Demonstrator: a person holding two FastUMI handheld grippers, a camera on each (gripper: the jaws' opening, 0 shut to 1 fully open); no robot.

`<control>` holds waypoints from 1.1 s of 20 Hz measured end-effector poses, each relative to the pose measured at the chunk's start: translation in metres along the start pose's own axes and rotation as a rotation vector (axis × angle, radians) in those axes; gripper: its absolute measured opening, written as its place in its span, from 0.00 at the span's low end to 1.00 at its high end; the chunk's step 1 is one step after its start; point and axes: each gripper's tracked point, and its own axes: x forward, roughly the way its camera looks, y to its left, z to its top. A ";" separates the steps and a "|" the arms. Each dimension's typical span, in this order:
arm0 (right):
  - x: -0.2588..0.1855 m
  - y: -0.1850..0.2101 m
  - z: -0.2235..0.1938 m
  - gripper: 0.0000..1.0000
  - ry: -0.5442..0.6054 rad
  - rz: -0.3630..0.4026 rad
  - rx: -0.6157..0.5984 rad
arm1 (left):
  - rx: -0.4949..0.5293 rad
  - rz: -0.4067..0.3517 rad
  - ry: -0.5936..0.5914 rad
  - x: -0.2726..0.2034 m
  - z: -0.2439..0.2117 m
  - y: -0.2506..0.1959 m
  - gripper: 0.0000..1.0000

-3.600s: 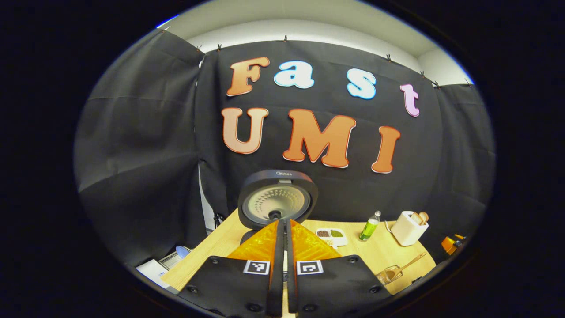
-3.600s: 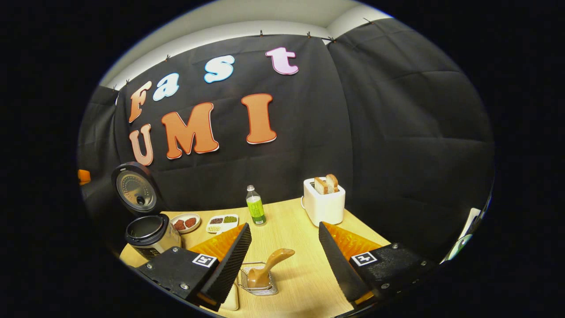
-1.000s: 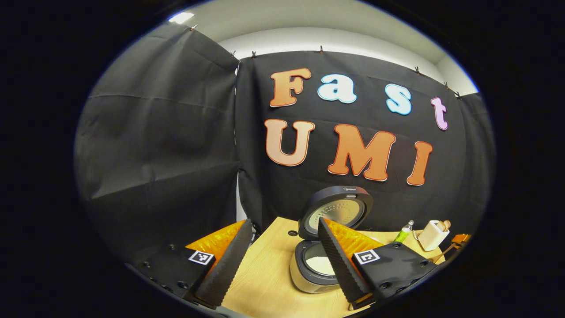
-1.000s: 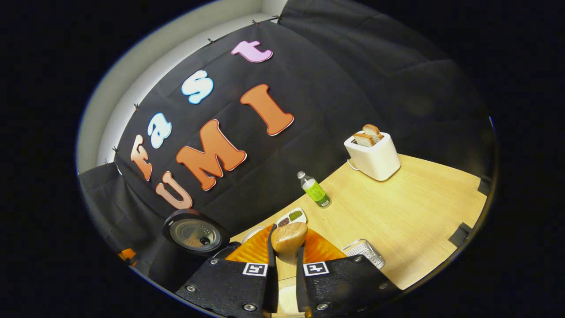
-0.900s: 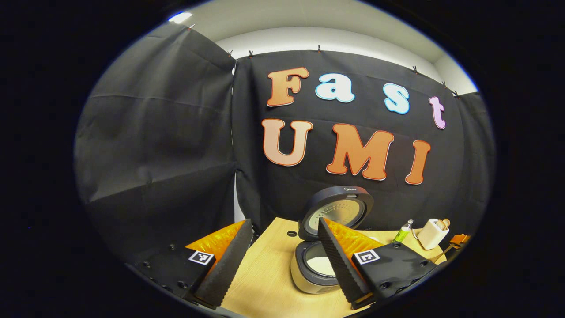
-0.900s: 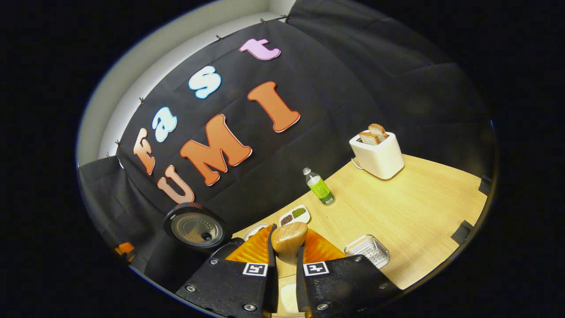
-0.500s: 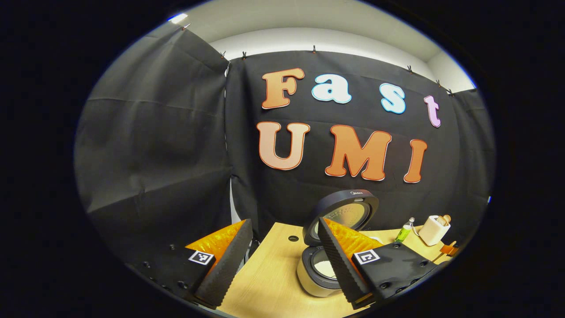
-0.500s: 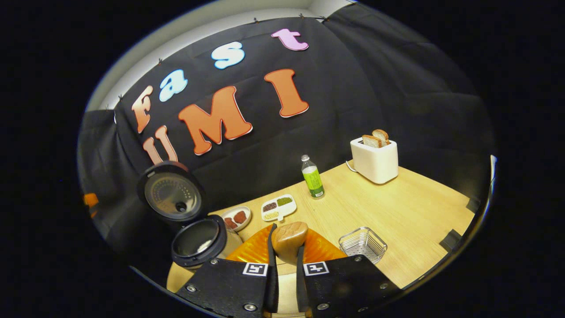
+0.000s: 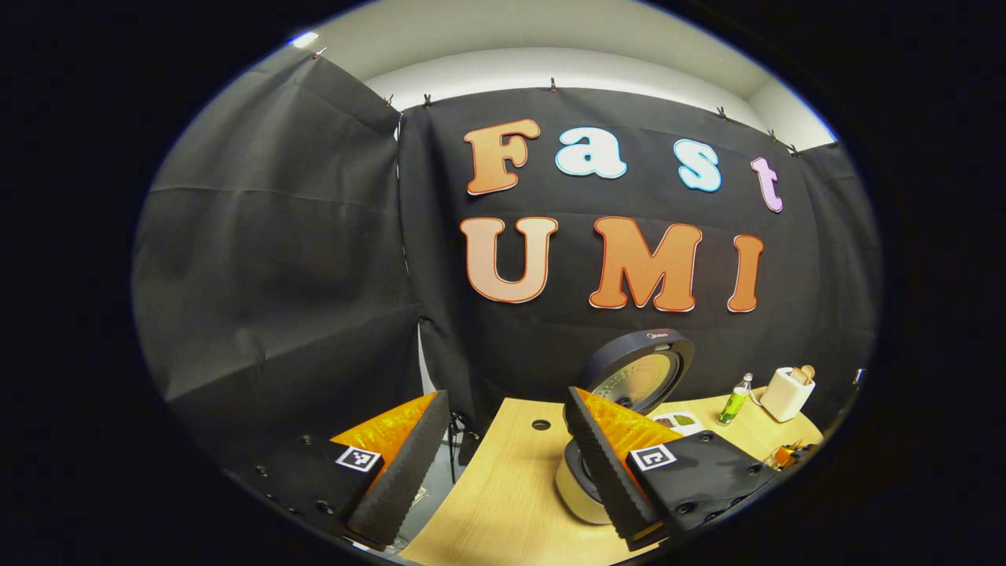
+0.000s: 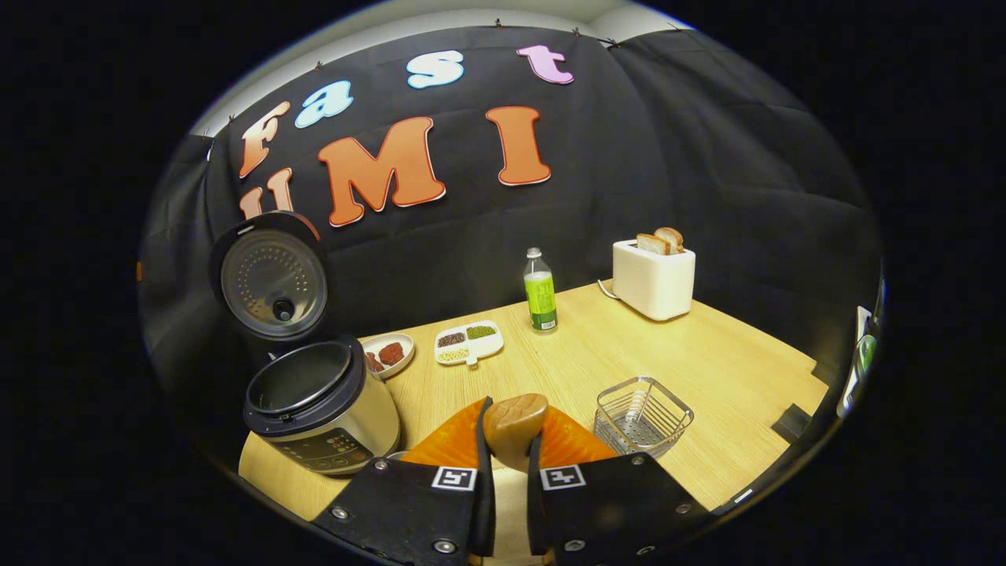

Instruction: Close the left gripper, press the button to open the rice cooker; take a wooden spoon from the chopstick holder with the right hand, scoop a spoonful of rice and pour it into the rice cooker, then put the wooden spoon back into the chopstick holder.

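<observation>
Right fingers (image 10: 479,452) clamp wooden spoon (image 10: 514,425) handle, axis seemingly forward; left gripper (image 9: 503,460) spread.

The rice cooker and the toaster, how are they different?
The rice cooker is round and metal-sided with a dark rim; the toaster is boxy and white. The rice cooker's lid stands swung up, leaving the pot open; the toaster has no lid, and two bread slices stick out of its top. The rice cooker sits near the table's front left corner; the toaster sits far back by the cloth wall. Both stand upright on the table.
</observation>
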 end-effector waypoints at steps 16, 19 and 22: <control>-0.003 0.038 -0.033 0.16 0.109 0.082 0.387 | 0.016 0.005 -0.008 -0.002 -0.008 0.014 0.97; 0.003 0.025 -0.035 0.16 0.154 0.069 0.548 | 0.021 0.006 -0.011 -0.005 -0.008 0.013 0.99; 0.001 0.024 -0.037 0.15 0.163 0.109 0.657 | 0.015 0.001 -0.013 -0.005 -0.007 0.011 0.99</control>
